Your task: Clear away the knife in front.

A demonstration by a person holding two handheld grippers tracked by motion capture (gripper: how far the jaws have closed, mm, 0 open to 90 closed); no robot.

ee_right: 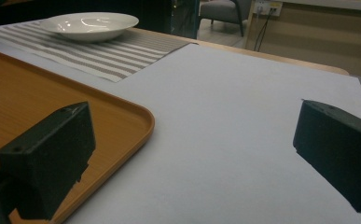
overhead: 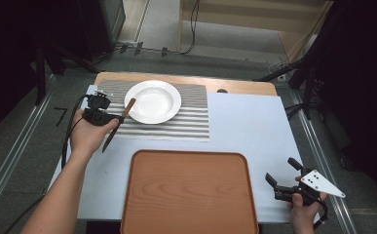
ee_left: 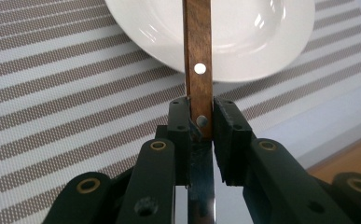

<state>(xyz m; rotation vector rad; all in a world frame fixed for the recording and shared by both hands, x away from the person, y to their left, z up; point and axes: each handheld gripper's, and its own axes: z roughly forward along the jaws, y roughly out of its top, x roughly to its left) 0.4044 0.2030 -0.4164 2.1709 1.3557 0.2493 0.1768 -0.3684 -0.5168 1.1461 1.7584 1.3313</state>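
At the left edge of the striped placemat (overhead: 176, 117), my left gripper (overhead: 109, 118) has its jaws closed on a knife (overhead: 119, 124), pinching it where the wooden handle meets the blade. In the left gripper view the handle (ee_left: 198, 60) runs up from between my jaws and crosses the rim of the white plate (ee_left: 243, 42); I cannot tell whether it touches the rim or passes above it. From the high view the blade slants back toward me over the pale table cover (overhead: 244, 126), off the placemat's left edge. The plate sits on the far left part of the placemat, with striped cloth bare to its right. My right gripper (overhead: 283, 174) hovers by the table's near right corner, its jaws spread wide and holding nothing. Between them in the right gripper view lies a broad bare stretch of pale cover, bounded on the left by the rounded corner of the wooden tray (ee_right: 122, 112). The tray takes up the near middle of the table, and nothing lies on it. I can read no writing or labels anywhere.
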